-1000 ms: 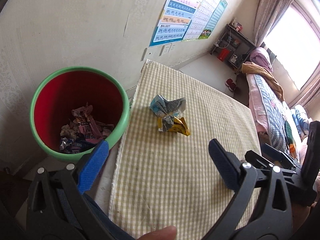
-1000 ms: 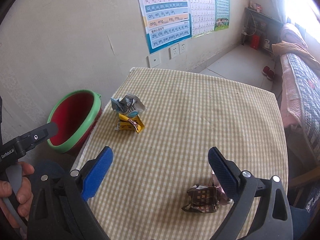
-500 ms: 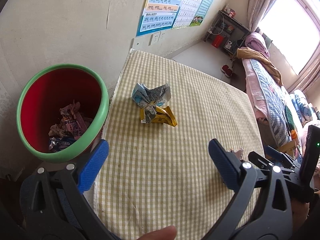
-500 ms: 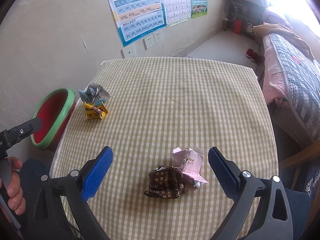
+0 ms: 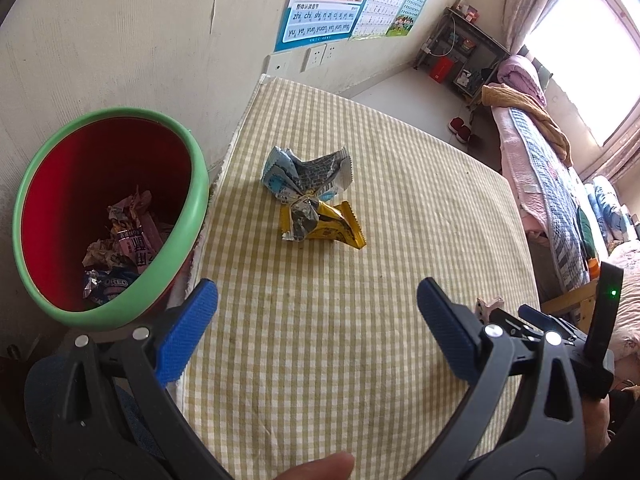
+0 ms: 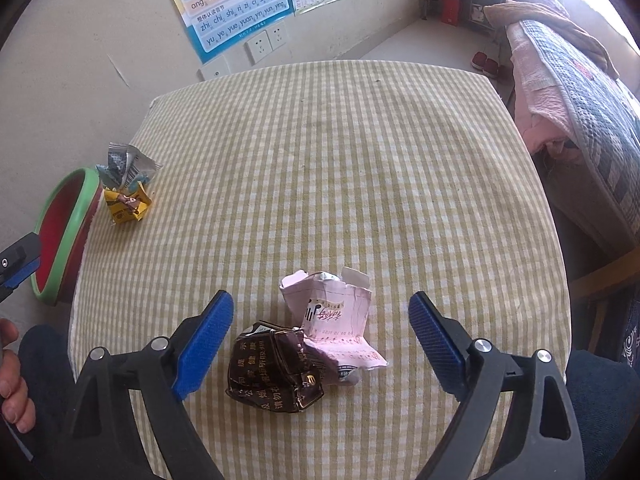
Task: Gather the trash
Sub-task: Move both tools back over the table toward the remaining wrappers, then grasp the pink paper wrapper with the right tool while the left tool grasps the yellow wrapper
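Observation:
My right gripper points down at the checked table and its jaws are closing. A crumpled brown wrapper and a torn pink carton lie between the blue pads, which touch neither. My left gripper hangs open and empty over the table's near left part. Ahead of it lie a blue-grey wrapper and a yellow wrapper, touching each other. The red bin with a green rim stands off the table's left edge, with several wrappers inside.
A wall with posters and sockets runs behind the table. A bed with a quilt stands to the right, and a wooden chair near the right corner. A hand shows at the left edge.
Both grippers have come down closer to the table. The brown wrapper and pink carton now sit between the right fingers, which have narrowed a little. The left gripper stays open.

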